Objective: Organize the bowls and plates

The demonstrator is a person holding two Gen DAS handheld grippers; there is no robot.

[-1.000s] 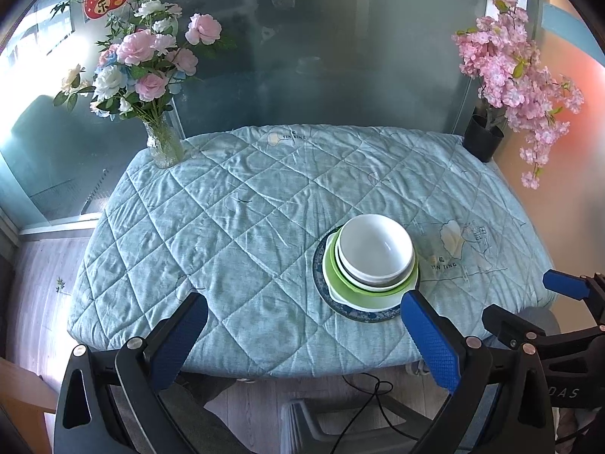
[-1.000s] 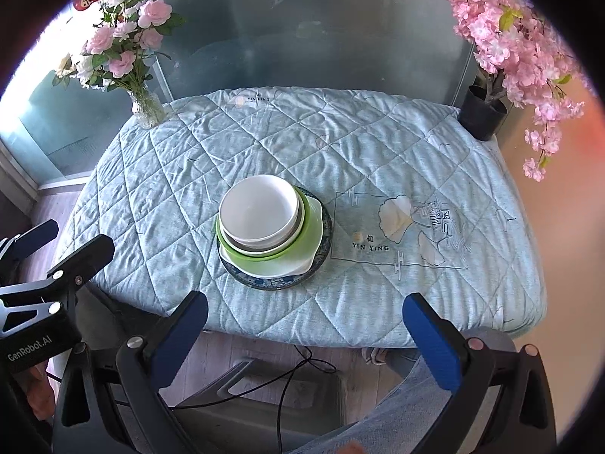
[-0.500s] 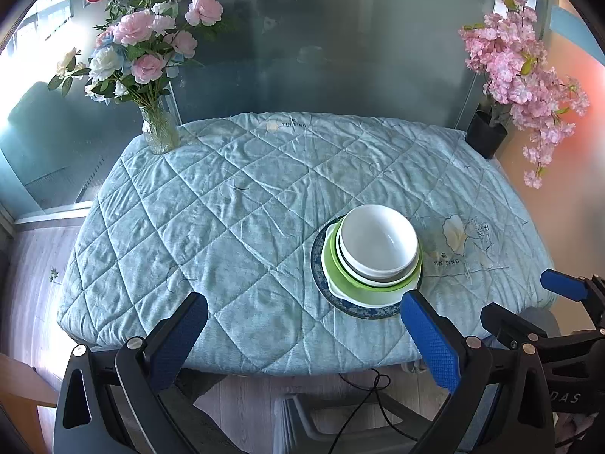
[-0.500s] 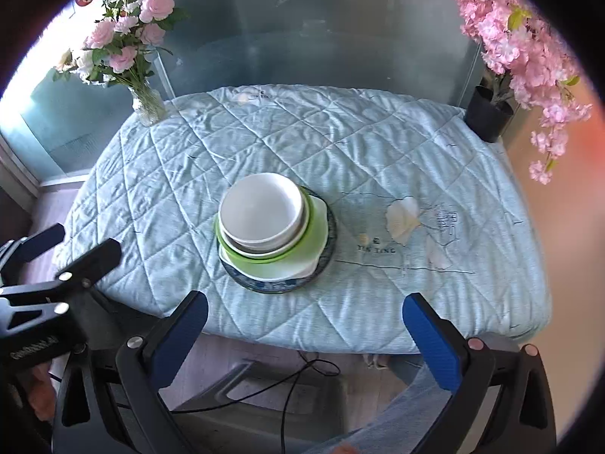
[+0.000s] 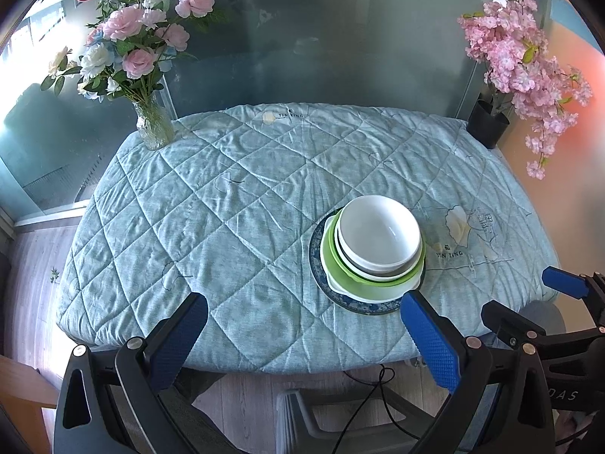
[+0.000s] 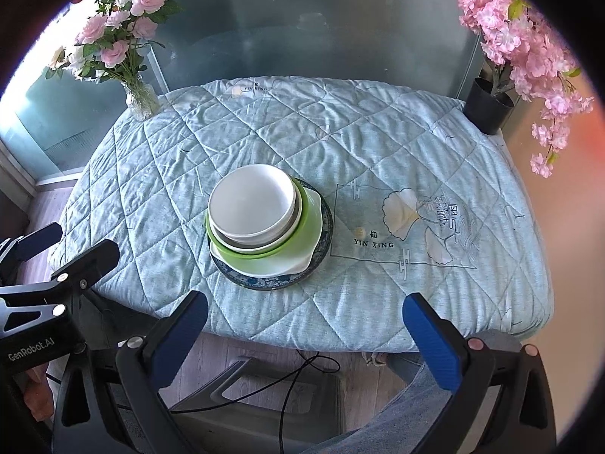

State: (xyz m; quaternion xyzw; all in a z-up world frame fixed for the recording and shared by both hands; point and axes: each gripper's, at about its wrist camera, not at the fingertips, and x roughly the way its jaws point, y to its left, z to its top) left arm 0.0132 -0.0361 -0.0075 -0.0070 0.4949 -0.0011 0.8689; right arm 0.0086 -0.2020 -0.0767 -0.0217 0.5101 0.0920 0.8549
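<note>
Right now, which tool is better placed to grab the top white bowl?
Probably the left tool. Its open right fingertip sits right at the edge of the dish stack, just below the white bowl. The right tool, also open, hangs off the table edge, farther from the bowl.

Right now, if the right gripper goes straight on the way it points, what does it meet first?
The right gripper is open and held off the near edge of the table. Straight ahead it would probably meet the quilted cloth first, just right of the stack of dishes. Depth is unclear, so it might clip the stack's rim.
</note>
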